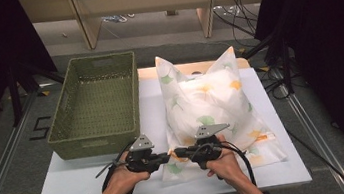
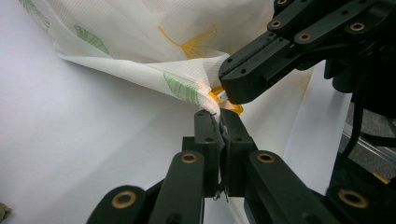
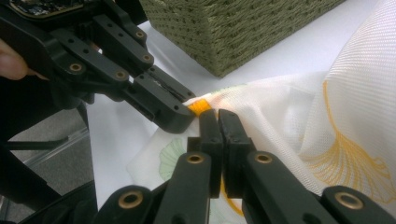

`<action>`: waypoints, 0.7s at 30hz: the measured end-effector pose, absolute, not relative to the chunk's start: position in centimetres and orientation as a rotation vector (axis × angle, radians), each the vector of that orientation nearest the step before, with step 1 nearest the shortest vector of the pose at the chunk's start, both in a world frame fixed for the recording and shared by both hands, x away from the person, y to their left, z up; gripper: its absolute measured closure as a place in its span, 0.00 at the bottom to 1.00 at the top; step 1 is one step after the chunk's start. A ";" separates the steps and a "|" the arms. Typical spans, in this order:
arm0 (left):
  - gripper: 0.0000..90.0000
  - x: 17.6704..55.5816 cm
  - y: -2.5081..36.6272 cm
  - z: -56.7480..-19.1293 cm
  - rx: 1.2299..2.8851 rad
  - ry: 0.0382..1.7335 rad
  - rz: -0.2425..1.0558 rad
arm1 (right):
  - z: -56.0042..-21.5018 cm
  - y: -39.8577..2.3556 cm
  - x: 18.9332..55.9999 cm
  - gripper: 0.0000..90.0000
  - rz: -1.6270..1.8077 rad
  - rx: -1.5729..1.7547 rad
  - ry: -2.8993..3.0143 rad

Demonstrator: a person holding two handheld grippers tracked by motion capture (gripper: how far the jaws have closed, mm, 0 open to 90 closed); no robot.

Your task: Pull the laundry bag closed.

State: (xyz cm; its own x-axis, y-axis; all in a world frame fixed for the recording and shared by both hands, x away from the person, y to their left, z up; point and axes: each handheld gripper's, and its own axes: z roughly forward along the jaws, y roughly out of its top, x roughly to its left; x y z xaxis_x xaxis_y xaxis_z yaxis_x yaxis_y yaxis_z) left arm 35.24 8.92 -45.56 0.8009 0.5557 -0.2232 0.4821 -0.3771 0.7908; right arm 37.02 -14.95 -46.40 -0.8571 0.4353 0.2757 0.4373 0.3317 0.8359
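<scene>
Both hands are low at the near edge of the white bench (image 1: 71, 188), and the work is all at one corner. The pillow (image 1: 209, 107) in its leaf-printed cover lies on the bench's right half, long axis running away from the person, its two far corners standing up like ears. Just to its left sits the green woven basket (image 1: 95, 104), close beside it but apart.

The left gripper (image 1: 164, 157) comes in from the left, lying nearly level and pointing right. The right gripper (image 1: 180, 152) meets it from the other side, pointing left, so the two tips are almost nose to nose at the pillow's near left corner. Neither hand is nearer than the other; both are right on it.

In the left gripper view the jaws are clenched on a pinch of the cover's edge, with the fabric lifting off the bench behind them. In the right gripper view the jaws are likewise pressed together on the cover, right by an orange tab (image 3: 200, 105) at the corner. That tab could be a zip pull, though it is too small to be sure.

Everything now turns on that seam: the rest of the pillow stretches away from both grippers toward the far side, so a pull apart would likely act along the near edge.
</scene>
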 end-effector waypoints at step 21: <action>0.96 35.1 9.1 -45.7 2.042 0.778 0.098 | -46.2 -14.9 36.3 1.00 -1.612 -0.915 -2.607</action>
